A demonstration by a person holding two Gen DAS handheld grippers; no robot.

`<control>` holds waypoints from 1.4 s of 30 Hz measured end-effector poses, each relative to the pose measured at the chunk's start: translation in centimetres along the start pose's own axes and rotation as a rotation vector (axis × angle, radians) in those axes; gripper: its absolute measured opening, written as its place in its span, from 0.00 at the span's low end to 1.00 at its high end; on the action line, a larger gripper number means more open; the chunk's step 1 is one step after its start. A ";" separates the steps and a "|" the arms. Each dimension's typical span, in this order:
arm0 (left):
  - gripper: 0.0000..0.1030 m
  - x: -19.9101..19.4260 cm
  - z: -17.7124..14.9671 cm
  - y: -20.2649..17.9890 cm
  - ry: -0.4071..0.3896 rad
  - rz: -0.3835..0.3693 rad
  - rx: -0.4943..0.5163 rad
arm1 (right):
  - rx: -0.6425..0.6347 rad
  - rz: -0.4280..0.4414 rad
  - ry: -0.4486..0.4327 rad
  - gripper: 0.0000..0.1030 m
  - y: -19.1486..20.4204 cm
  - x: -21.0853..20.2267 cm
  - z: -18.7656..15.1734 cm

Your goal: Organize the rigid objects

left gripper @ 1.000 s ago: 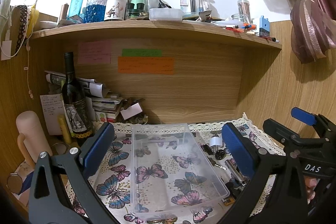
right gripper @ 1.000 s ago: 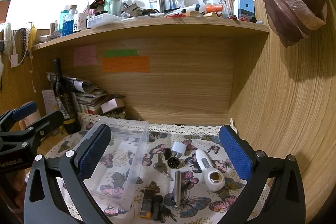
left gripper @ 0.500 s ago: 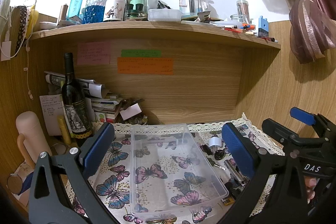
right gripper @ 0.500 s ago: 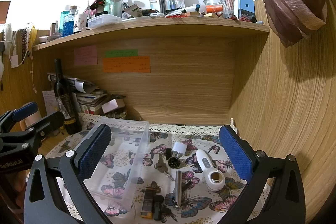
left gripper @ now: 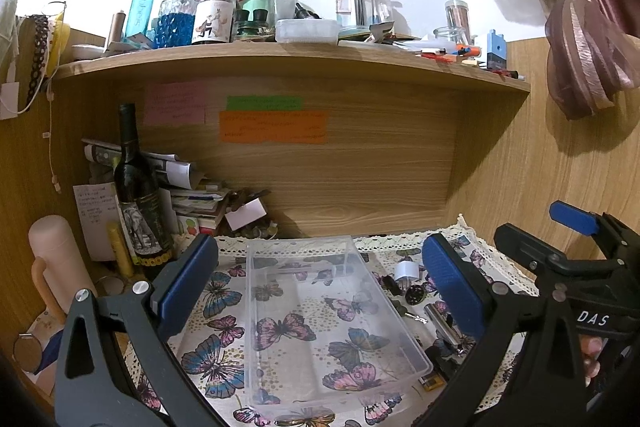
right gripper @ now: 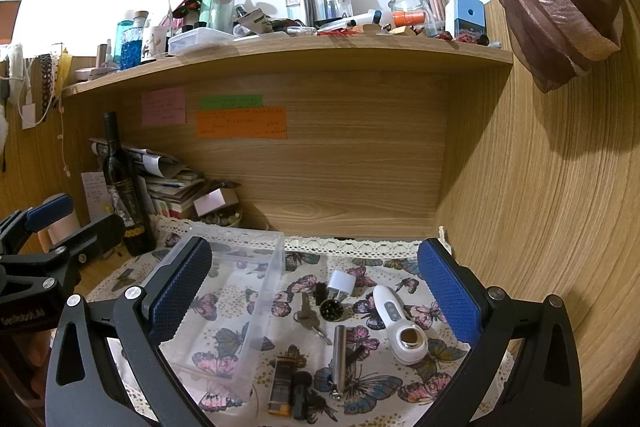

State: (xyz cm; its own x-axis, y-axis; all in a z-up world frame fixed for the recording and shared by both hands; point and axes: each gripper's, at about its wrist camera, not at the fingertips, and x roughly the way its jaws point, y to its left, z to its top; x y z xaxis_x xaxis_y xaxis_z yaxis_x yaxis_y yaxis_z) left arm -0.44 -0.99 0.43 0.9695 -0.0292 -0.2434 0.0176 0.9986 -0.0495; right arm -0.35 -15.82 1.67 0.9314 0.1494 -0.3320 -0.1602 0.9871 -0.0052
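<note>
Left wrist view, tray: I see the clear plastic rectangular tray (left gripper: 320,311) on the butterfly-print cloth (left gripper: 208,359).
Left gripper (left gripper: 320,283): jaws wide apart, over the tray.
Right gripper (right gripper: 316,291): jaws apart, above small items.
White handheld device (right gripper: 398,323): right of tray.
Silver metal cylinder (right gripper: 339,355): beside it.
</note>
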 end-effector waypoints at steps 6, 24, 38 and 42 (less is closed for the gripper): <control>1.00 -0.1 -0.2 0.0 -0.007 -0.006 0.005 | 0.000 0.000 -0.003 1.00 0.0 -0.1 0.0; 1.00 1.1 -0.7 1.5 0.063 -0.032 -0.032 | -0.018 -0.019 0.014 1.00 0.2 0.5 0.1; 0.79 6.7 -3.7 6.7 0.334 -0.024 -0.063 | -0.046 -0.034 0.100 1.00 -0.8 4.1 -1.7; 0.67 8.6 -4.9 8.4 0.432 -0.022 -0.091 | -0.043 -0.052 0.171 1.00 -1.5 5.6 -2.2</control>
State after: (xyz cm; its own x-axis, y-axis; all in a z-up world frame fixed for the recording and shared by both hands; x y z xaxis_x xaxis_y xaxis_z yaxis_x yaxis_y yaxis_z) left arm 6.81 6.89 -6.79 0.7778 -0.0855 -0.6226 -0.0028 0.9902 -0.1395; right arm 4.39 -16.58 -2.27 0.8704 0.0828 -0.4854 -0.1308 0.9892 -0.0659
